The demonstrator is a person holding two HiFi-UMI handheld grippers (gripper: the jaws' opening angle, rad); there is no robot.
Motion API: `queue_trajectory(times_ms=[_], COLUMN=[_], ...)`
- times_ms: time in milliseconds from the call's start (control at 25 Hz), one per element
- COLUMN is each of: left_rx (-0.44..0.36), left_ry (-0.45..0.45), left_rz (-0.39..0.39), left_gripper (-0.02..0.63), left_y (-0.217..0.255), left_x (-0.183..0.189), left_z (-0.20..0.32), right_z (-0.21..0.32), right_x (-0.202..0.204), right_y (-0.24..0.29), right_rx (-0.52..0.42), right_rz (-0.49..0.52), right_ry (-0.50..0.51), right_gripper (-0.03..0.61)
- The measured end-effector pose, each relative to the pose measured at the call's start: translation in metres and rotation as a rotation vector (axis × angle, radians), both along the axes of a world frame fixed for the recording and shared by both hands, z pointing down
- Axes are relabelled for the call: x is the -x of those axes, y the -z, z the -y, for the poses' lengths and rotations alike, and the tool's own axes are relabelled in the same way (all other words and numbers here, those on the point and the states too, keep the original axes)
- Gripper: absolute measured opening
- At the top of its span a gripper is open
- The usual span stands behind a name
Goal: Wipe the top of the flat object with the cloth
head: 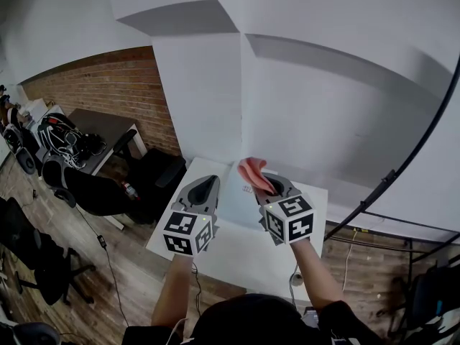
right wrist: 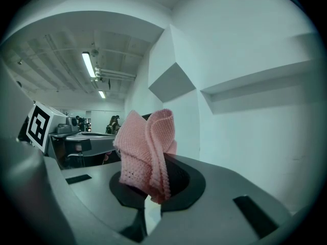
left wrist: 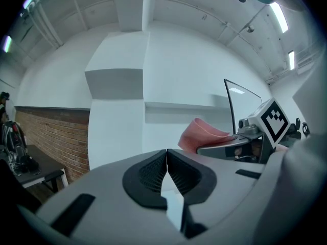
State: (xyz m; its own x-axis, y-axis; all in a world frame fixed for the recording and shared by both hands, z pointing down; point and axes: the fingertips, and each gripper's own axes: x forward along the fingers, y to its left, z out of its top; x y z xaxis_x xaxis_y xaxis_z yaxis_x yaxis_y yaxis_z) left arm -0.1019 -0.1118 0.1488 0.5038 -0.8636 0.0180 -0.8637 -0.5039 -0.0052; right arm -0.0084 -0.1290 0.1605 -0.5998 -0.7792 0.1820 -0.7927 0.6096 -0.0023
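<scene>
My right gripper [head: 267, 183] is shut on a pink knitted cloth [head: 254, 172], which bunches up out of its jaws [right wrist: 145, 152] and hides the fingertips. My left gripper [head: 209, 182] is shut with nothing between its pads [left wrist: 166, 153]. Both are held in the air side by side over a white table [head: 237, 254]. A pale flat object [head: 231, 201] lies on the table between and below them, partly hidden by the grippers. The left gripper view catches the cloth [left wrist: 202, 134] and the right gripper [left wrist: 240, 143] off to its right.
A white wall with a ledge rises just behind the table. Black office chairs [head: 154, 175] and a desk with gear [head: 75, 139] stand to the left by a brick wall [head: 108, 77]. A black curved pole [head: 417, 149] runs along the right.
</scene>
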Motion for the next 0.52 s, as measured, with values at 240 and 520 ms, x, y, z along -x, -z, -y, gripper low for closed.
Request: queue_trajectory(times_ms=[240, 520], left_rx=[-0.001, 0.003], left_ry=[-0.013, -0.016], left_rz=[0.001, -0.001], left_gripper=[0.015, 0.015], left_y=[-0.001, -0.001], left_x=[-0.008, -0.007], left_z=[0.005, 0.011], right_z=[0.005, 0.010], right_x=[-0.006, -0.006], right_y=[-0.003, -0.006], right_rx=[0.005, 0.010], right_rz=[-0.002, -0.010], right_ry=[-0.009, -0.012], right_gripper=[0.044, 0.044])
